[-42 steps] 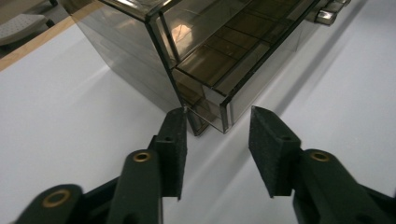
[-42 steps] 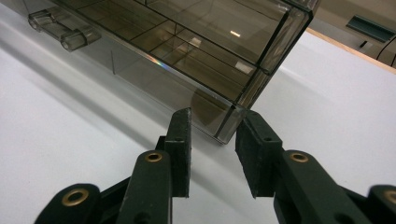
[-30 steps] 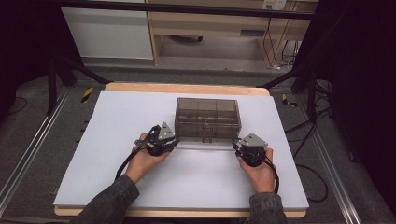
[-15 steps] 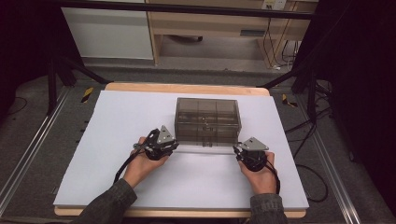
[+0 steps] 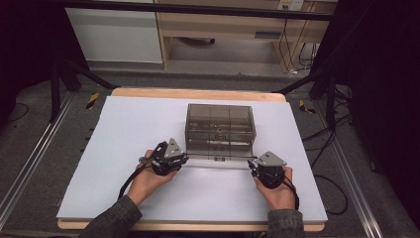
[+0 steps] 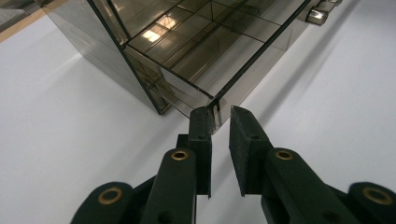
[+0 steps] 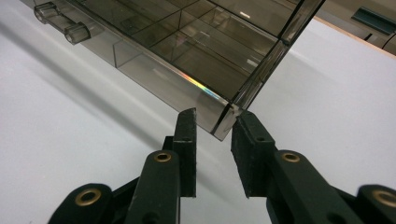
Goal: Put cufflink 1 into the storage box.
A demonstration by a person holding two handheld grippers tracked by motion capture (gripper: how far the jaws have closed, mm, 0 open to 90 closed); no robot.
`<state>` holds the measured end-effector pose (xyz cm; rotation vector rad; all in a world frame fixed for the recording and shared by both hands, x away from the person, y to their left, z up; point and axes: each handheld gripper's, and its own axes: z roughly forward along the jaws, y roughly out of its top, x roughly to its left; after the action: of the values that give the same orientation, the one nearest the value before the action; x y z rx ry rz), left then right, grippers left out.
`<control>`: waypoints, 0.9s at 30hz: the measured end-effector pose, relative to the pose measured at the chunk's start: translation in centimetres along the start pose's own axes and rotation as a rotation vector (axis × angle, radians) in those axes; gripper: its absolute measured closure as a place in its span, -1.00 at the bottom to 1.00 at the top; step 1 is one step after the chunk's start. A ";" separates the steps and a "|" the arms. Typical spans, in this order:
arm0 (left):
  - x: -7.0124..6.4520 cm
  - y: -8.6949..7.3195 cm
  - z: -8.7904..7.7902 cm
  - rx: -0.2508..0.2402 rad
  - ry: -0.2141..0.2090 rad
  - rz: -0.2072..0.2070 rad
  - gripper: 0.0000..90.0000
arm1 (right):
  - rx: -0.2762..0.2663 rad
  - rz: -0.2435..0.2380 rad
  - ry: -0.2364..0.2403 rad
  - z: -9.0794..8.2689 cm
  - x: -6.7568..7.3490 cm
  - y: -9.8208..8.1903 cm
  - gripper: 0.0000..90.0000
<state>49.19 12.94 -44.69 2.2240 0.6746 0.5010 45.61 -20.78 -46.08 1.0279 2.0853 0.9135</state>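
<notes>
Smoky clear plastic box (image 5: pixel 220 130) at frame centre in high view, on white sheet (image 5: pixel 124 129) over wooden table (image 5: pixel 198 93). Box front panel (image 5: pixel 218 161), with handle (image 7: pixel 60 22), hinged down flat toward lower frame.

Left gripper (image 6: pixel 219 122): jaws narrowly parted, straddling panel's left corner; left pad touching edge, right pad apart. No firm grip visible.

Right gripper (image 7: pixel 214 125): jaws parted, straddling panel's right corner; contact uncertain.

Both jaw pairs just been closing slightly.
</notes>
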 end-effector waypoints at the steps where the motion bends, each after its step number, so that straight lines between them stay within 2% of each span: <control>1: -0.1 0.0 0.0 -0.002 0.000 -0.002 0.75 | 0.002 0.006 0.002 -0.1 0.1 -0.1 0.60; 14: -1.5 -0.8 -0.7 0.005 -0.024 0.002 0.73 | 0.014 0.003 0.000 -1.1 0.9 -0.9 0.60; 27: -1.7 -1.2 -0.6 0.004 -0.023 0.002 0.73 | 0.023 -0.003 -0.009 -1.2 1.1 -1.2 0.61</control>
<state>47.17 12.91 -45.43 2.2308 0.6627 0.4749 43.66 -20.74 -46.64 1.0379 2.0944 0.8837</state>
